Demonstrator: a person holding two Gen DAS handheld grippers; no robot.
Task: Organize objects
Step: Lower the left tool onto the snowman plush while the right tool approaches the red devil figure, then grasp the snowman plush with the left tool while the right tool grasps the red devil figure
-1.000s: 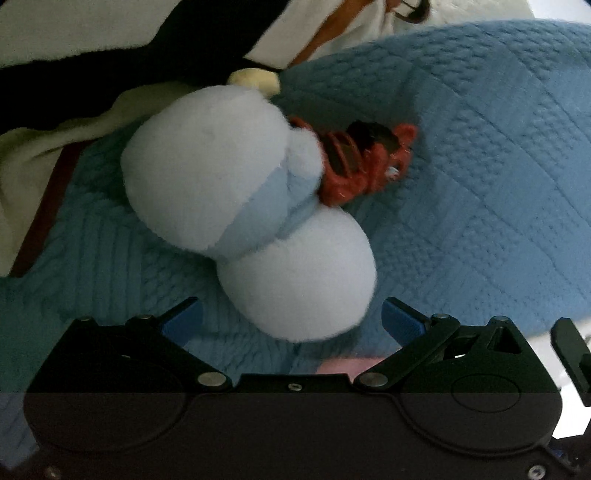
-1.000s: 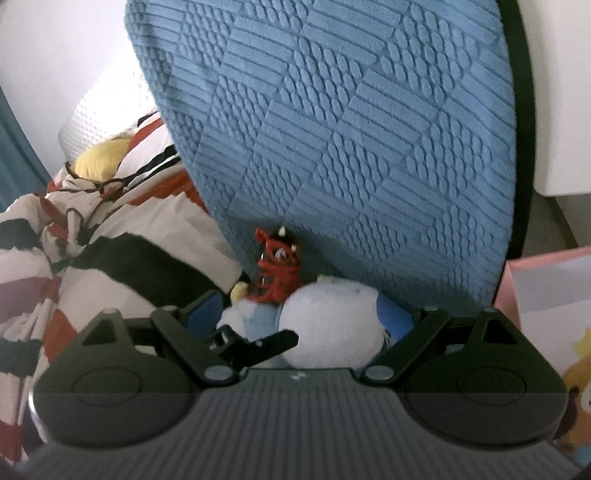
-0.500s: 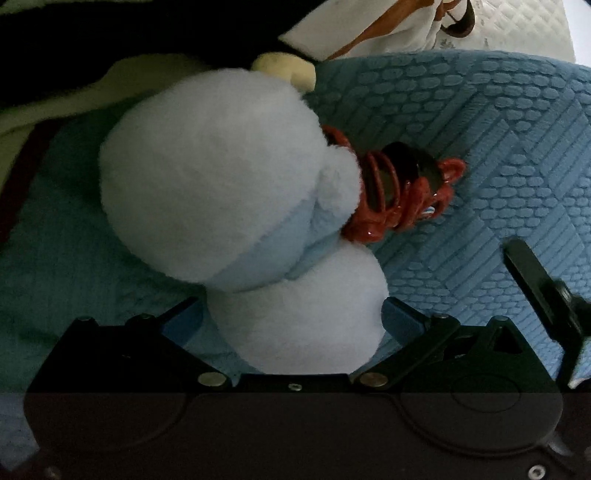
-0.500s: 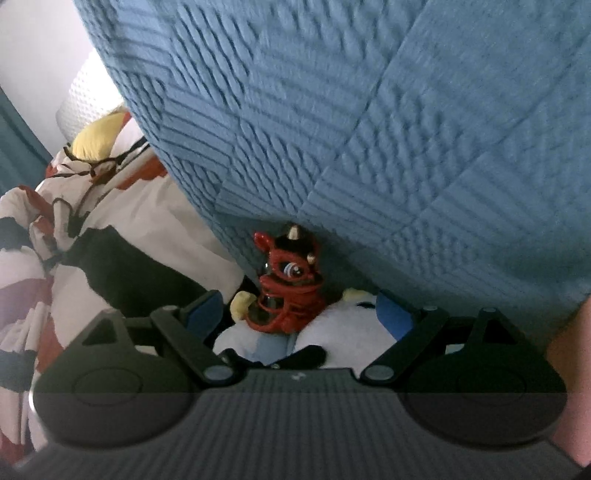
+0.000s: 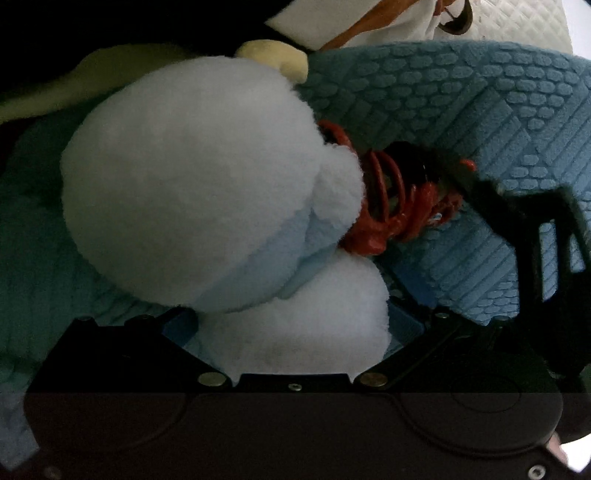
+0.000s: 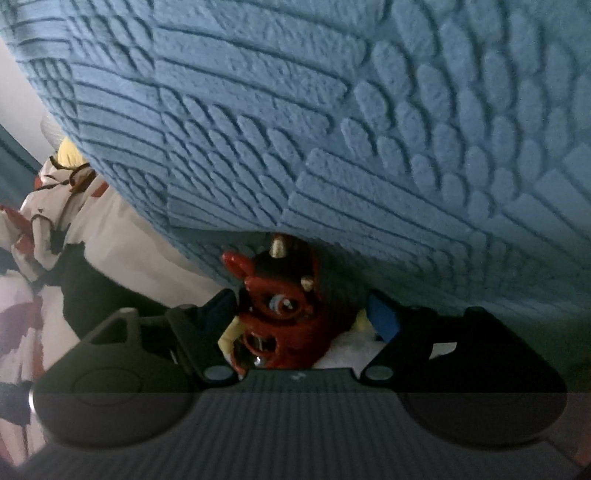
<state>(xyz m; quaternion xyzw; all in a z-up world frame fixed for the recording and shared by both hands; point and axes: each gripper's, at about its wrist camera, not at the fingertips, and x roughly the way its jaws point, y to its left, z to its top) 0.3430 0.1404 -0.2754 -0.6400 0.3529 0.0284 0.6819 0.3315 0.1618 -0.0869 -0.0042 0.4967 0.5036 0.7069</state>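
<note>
A white and pale-blue plush toy lies on the blue quilted blanket. Its round lower end sits between my left gripper's open blue-padded jaws. A small red monster figure lies against the plush on its right. In the right wrist view the red figure stands between my right gripper's open jaws, with a bit of white plush behind it. A fold of the blue blanket hangs right above. My right gripper's black finger shows beside the figure in the left wrist view.
A white, black and orange patterned duvet lies to the left. A yellow plush part pokes out behind the white toy. A white quilted surface is at the far top right.
Both grippers have moved in closer. The plush now fills the left jaws and the red figure sits between the right jaws. The blanket fold looms nearer over the right gripper.
</note>
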